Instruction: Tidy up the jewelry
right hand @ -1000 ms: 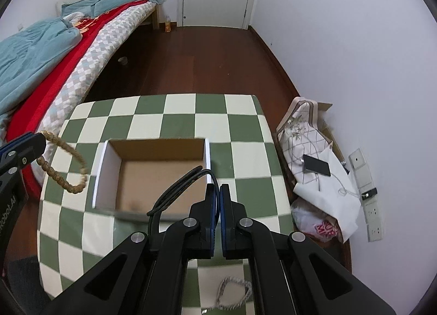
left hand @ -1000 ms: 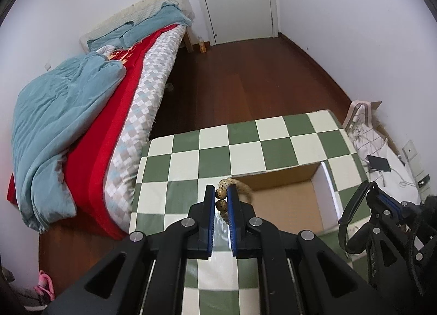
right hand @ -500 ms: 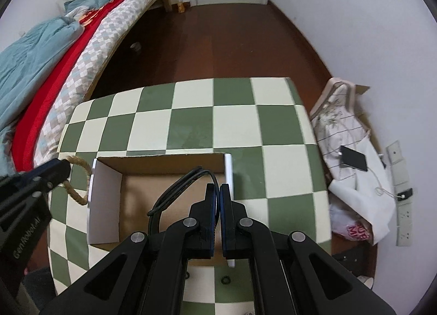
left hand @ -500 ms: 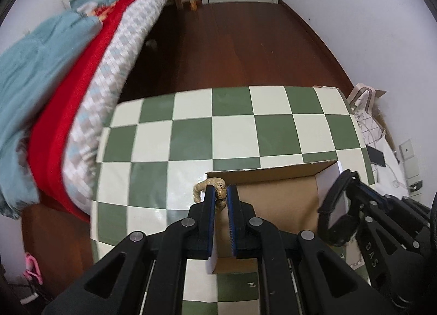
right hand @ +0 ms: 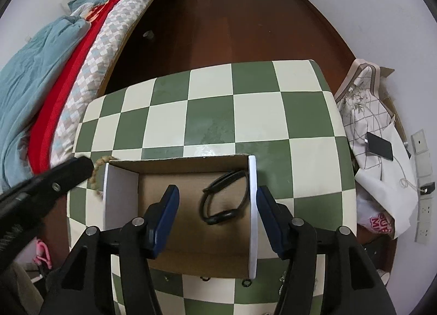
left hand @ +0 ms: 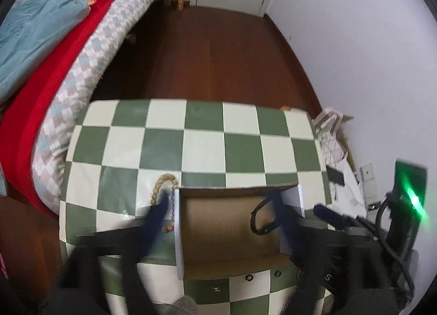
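An open cardboard box (right hand: 120, 200) with white side walls sits on the green-and-white checkered table (right hand: 213, 107). A black bangle (right hand: 218, 197) lies inside it at the right; it also shows in the left wrist view (left hand: 263, 215). My right gripper (right hand: 217, 209) is open above the box, its fingers either side of the bangle. A tan beaded bracelet (left hand: 161, 186) hangs over the box's left wall (left hand: 177, 233); it also shows in the right wrist view (right hand: 97, 171). My left gripper (left hand: 221, 219) is blurred, its fingers spread wide across the box.
Small rings (right hand: 245, 283) lie on the table in front of the box. A bed with red and blue covers (right hand: 54, 74) stands to the left. A bag with a phone (right hand: 379, 145) lies on the floor to the right.
Both grippers have opened. The black bangle has dropped from my right gripper into the box. The beaded bracelet has left my left gripper and hangs on the box's left wall.
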